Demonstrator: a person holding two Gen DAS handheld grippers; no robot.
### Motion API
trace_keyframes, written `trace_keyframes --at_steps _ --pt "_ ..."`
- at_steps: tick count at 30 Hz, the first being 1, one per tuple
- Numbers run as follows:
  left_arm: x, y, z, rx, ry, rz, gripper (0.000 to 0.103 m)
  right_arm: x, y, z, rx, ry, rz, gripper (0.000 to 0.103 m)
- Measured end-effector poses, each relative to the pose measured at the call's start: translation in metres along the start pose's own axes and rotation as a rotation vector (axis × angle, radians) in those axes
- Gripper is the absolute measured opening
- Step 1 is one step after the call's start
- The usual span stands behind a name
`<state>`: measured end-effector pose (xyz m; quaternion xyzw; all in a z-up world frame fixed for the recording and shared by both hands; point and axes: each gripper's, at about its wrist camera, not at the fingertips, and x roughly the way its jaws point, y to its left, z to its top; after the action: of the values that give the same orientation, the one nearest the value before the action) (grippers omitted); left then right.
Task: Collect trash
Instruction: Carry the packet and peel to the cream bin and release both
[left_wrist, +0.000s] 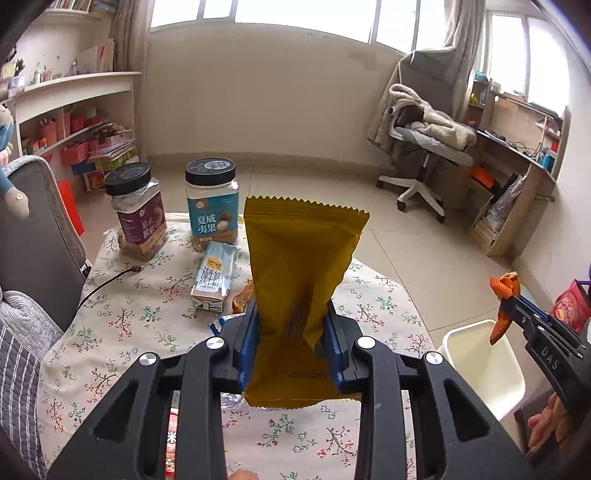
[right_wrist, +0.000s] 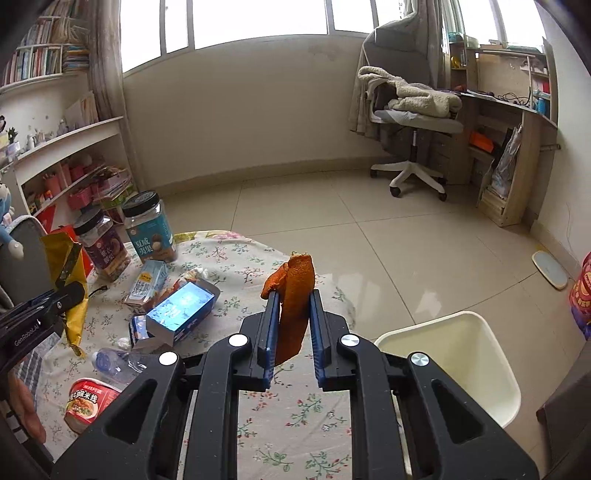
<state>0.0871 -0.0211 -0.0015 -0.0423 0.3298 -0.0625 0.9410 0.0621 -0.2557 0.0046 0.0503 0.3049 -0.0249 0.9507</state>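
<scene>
Our right gripper (right_wrist: 291, 317) pinches orange peel (right_wrist: 293, 295), left gripper (left_wrist: 291, 321) clamps a yellow wrapper (left_wrist: 301, 266); either could miss the bin (right_wrist: 461, 354) at four o'clock.

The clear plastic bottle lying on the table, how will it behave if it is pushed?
The clear plastic bottle lies on its side on the flowered tablecloth, so it probably rolls. It looks empty, so likely light. It seems crumpled, so probably it dents easily.

Right gripper (left_wrist: 508, 295) arm: "DAS". Left gripper (right_wrist: 70, 291) arm: "GenRobot.AI". Teal-label jar (left_wrist: 211, 206): "夏威夷果".
</scene>
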Motion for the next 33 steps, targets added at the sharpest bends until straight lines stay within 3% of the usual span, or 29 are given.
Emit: trace_keyframes --at_steps 16,19,20,21,23,25,27,33 --pt "0.024 -0.1 -0.017 0.107 0.072 -0.12 0.031 -0.009 -0.109 -0.019 0.094 0.041 -0.2 0.016" --pt "0.03 -0.126 -0.021 0.132 0.093 -0.152 0.031 -0.01 -0.13 -0.023 0.144 0.057 -0.235 0.02" --pt "0.032 -0.135 -0.023 0.141 0.1 -0.164 0.031 -0.011 -0.136 -0.024 0.163 0.06 -0.249 0.028" --pt "0.035 -0.145 -0.024 0.149 0.108 -0.174 0.032 -0.013 -0.144 -0.026 0.182 0.058 -0.269 0.048" --pt "0.041 -0.165 -0.028 0.165 0.13 -0.2 0.032 -0.018 -0.159 -0.028 0.22 0.049 -0.307 0.066" --pt "0.047 -0.181 -0.03 0.179 0.147 -0.219 0.032 -0.024 -0.173 -0.029 0.247 0.039 -0.344 0.072" --pt "0.051 -0.2 -0.033 0.19 0.165 -0.241 0.033 -0.031 -0.185 -0.03 0.273 0.024 -0.374 0.083" --pt "0.061 -0.248 -0.037 0.211 0.207 -0.307 0.035 -0.05 -0.216 -0.029 0.333 -0.023 -0.447 0.091"
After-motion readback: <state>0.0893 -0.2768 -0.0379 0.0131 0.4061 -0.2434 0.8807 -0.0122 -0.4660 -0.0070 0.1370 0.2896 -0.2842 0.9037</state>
